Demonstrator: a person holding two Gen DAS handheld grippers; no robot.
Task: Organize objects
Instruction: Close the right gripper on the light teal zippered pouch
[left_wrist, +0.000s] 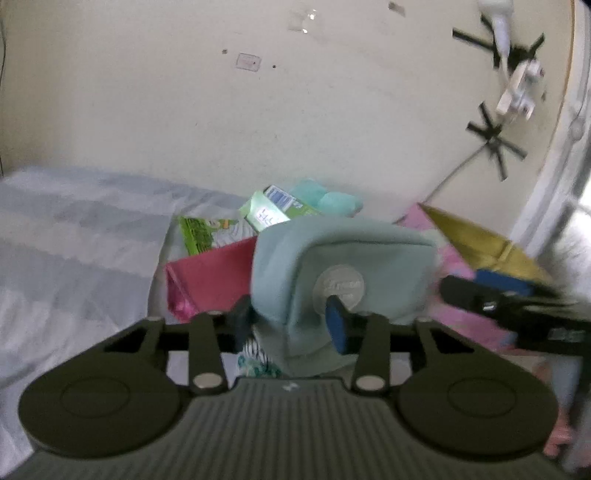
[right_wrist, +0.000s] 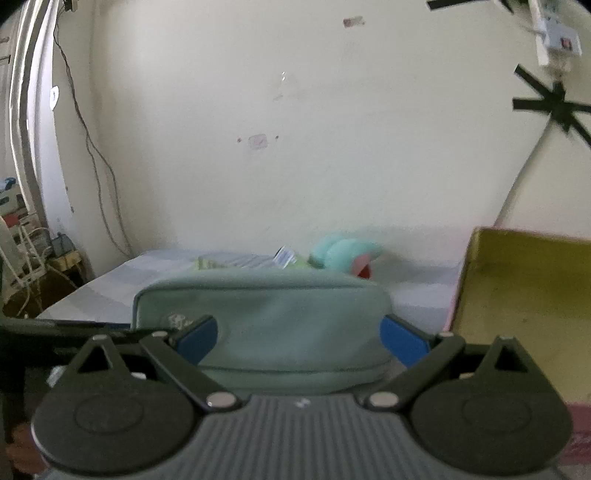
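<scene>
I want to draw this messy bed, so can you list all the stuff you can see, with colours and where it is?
pouch: 1, pale green, in front, held up over the bed
red bag: 1, red-pink, left of the pouch, on the bed
carton: 1, light green, behind the pouch
green pack: 1, green and white, behind the red bag
plush toy: 1, turquoise, at the back by the wall
box: 1, yellow inside, pink outside, on the right
sheet: 1, grey-white stripes, covers the bed
wall: 1, cream, behind, with black tape
left claw: 1, black with blue pads, shut on the pouch's end
right claw: 1, black with blue pads, wide around the pouch
</scene>
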